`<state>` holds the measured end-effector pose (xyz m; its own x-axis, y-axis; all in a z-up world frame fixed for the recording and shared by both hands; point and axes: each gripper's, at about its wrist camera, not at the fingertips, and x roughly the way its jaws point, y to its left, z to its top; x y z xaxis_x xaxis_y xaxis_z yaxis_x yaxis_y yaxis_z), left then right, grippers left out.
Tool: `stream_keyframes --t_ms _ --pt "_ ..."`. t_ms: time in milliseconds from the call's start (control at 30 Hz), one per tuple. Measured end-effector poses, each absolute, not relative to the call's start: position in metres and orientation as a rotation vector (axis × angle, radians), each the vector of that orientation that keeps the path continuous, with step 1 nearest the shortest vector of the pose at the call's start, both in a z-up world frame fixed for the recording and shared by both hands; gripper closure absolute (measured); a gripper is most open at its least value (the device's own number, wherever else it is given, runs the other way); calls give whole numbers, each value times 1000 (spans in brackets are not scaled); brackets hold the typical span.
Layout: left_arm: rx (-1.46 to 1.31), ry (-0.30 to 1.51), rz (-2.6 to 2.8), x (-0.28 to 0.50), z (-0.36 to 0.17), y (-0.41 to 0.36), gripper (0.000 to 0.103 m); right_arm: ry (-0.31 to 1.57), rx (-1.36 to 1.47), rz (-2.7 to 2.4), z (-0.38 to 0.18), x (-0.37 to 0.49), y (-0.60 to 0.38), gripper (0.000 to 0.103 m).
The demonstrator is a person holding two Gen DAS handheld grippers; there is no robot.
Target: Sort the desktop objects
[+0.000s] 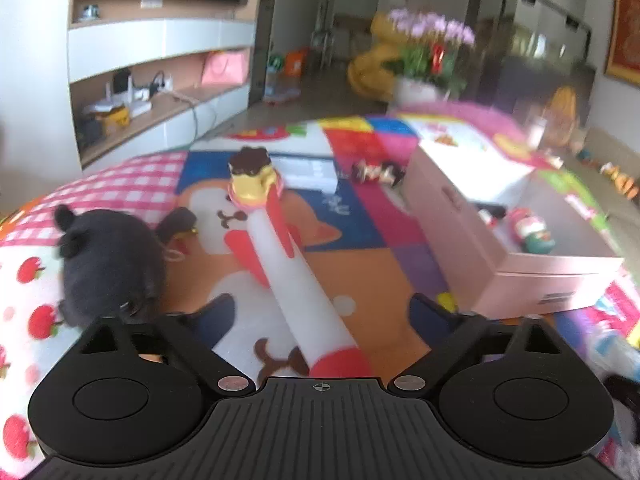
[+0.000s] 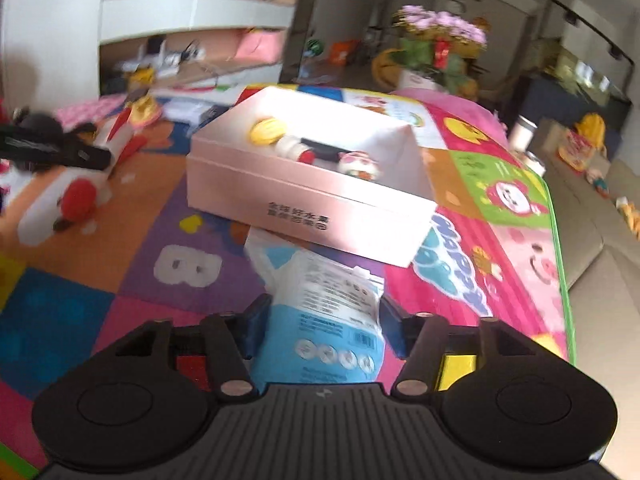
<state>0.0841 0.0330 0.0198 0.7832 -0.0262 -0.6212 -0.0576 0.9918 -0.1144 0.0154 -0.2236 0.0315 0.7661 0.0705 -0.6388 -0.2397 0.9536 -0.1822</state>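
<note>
A long white and red toy (image 1: 288,264) with a cake-shaped top lies on the colourful mat, running between the fingers of my left gripper (image 1: 324,316). The jaws stand wide apart and clear of it on both sides. In the right wrist view the same toy (image 2: 76,192) sits at the far left under the dark left gripper (image 2: 52,148). My right gripper (image 2: 325,328) straddles a blue and white packet (image 2: 320,300) that fills the gap between the fingers without looking squeezed. Just beyond it is the open pink box (image 2: 304,200), holding several small toys.
A black plush toy (image 1: 108,264) rests left of the long toy. Small figures (image 1: 376,170) and a flat white box (image 1: 308,172) lie farther back. The pink box (image 1: 460,232) stands to the right. A flower pot (image 2: 436,48) and shelves stand behind; the mat's green edge (image 2: 560,280) runs along the right.
</note>
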Motion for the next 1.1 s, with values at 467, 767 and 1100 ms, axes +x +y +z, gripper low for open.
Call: stream_keyframes --t_ms 467,767,1100 --pt "1 741 -35 61 12 14 68 619 -170 136 7 -7 -249 3" --pt "-23 769 -203 -12 17 -10 69 638 -152 125 1 -8 -247 0" --pt "-7 815 -329 -43 22 -27 67 657 -141 129 -5 -11 -248 0"
